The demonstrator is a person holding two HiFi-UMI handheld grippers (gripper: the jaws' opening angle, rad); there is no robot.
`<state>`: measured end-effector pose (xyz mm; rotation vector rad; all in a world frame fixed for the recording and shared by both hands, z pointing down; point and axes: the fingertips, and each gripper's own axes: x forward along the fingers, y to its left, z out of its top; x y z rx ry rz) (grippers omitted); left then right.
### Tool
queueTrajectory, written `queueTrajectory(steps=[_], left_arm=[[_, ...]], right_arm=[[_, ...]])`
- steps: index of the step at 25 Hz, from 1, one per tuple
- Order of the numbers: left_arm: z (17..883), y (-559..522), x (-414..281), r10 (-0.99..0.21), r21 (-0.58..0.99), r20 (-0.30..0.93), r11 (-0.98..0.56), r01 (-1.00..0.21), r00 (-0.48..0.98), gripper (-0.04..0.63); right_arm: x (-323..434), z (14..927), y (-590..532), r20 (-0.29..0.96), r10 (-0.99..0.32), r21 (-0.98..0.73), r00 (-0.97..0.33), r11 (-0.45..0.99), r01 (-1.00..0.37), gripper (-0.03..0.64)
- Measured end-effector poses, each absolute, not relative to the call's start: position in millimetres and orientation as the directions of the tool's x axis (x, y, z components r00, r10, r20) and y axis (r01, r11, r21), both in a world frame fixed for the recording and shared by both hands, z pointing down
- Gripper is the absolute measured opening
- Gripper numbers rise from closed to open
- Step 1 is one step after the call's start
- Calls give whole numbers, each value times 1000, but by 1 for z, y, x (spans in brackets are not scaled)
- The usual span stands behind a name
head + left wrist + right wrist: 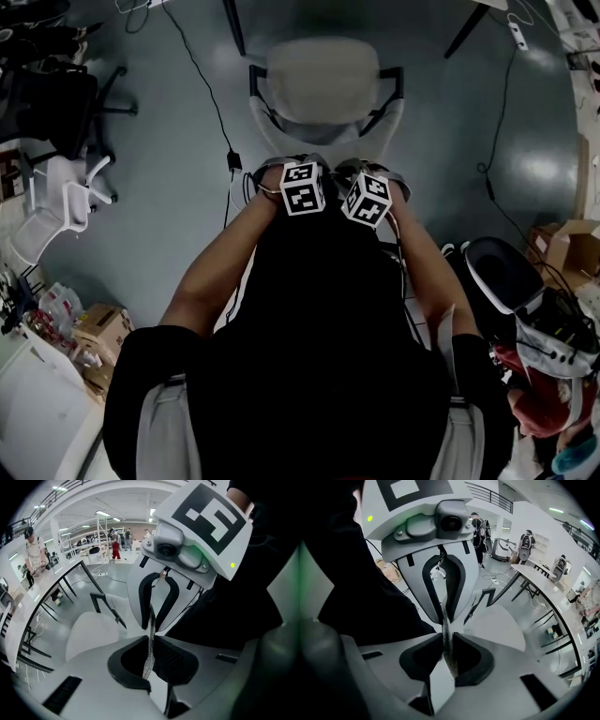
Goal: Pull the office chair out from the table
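Dealing here with the office chair [323, 80]: pale seat, dark armrests [254, 81], thin mesh backrest [151, 620] turned toward the person. Stands on the grey floor [169, 187], seat just short of two dark legs [234, 26] of the surface [49, 581]. Seems already mostly clear of it, judging by the head view.

Likely to handle as a fairly heavy but free-rolling thing. Base hidden beneath the seat, so no telling about castors. Expect soft, giving mesh and a stiff frame round it. Best taken at the top edge of the backrest, either side of its middle. Pull level and evenly so as not to swing or tip it. Could slip out of a pinch on mesh alone, so worth a firm squeeze.

Left claw [151, 641] closed on that mesh edge, seen edge-on as a thin speckled strip between its pads. Right claw [449, 639] clamped on the same edge likewise, just beside the left one, each in sight of the other's camera.

Farther out, cardboard boxes: one at the head view's lower left [101, 328], another at its right edge [574, 246]. Contents of either: impossible to tell. Also a black chair [56, 98] and a white chair [52, 211] at the left, and cables [211, 94] across the floor.
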<state>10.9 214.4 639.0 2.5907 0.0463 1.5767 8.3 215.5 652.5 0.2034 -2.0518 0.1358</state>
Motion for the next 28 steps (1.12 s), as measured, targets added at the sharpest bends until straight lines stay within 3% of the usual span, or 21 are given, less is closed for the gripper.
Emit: queueTrajectory(steps=[8,19,28], left_arm=[[636,217,13,75,75,890,-997,18,449,44],[650,217,14,-29,-65,906,-995,73,422,69],[659,219,15,-76,-119,906,-990,78,417,78]], right_arm=[[9,651,217,884,-90,-4,-458,980,-200,75],[8,654,215,897,-123,23,-425,972,-233,80],[7,664,217,909,-167,109,-383,980,-168,86]])
